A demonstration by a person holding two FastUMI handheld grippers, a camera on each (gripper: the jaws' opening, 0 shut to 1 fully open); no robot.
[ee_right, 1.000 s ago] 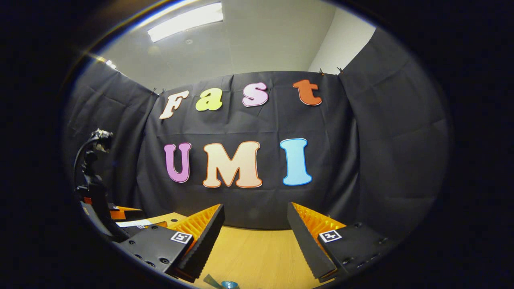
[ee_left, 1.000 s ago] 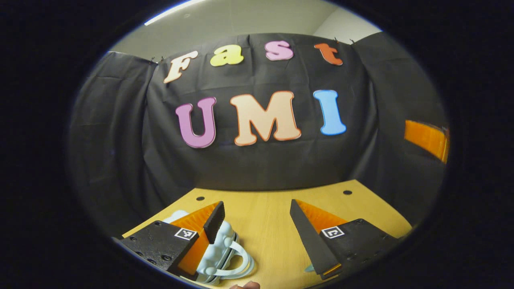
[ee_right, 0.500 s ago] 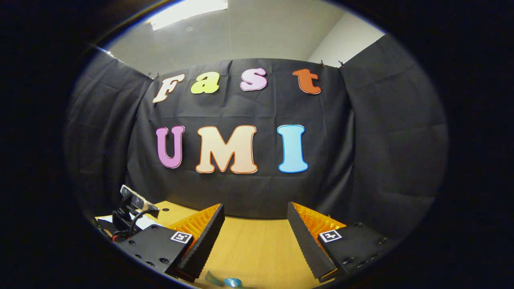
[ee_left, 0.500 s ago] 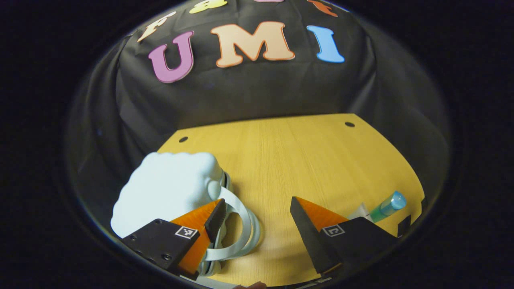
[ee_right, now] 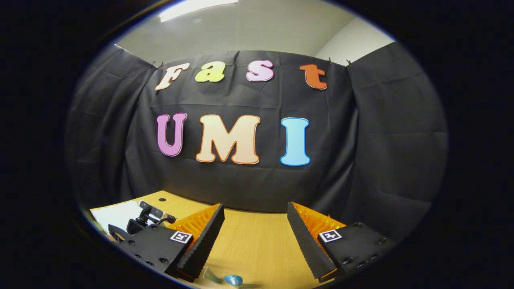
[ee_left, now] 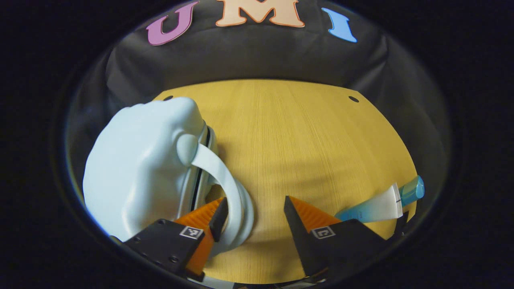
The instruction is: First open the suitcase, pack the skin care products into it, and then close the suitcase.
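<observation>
Left tongs [ee_left: 253, 210]: we found them spread wide, nothing between the fingers, pointed down at the tabletop [ee_left: 289, 132]; the left finger lay just beside the suitcase handle, and we could not tell whether it touched.
Suitcase [ee_left: 140, 168]: pale blue, small, rounded shell; it sat closed on the left part of the tabletop in the left gripper view, seam and dark gap facing right.
Handle [ee_left: 225, 188]: a pale curved strap; it arched from a round knob on the shell down toward the left finger.
Skin care tube [ee_left: 381, 200]: white body fading to blue, blue cap; it lay on its side near the right edge of the tabletop, well apart from the suitcase, partly behind the right finger's mount.
Right tongs [ee_right: 255, 233]: we noted them released too, gap bare, held level above the tabletop and facing the booth wall.
Right gripper view, low edge: a small blue cap [ee_right: 233, 279] showed below the fingers; we could not tell more.
</observation>
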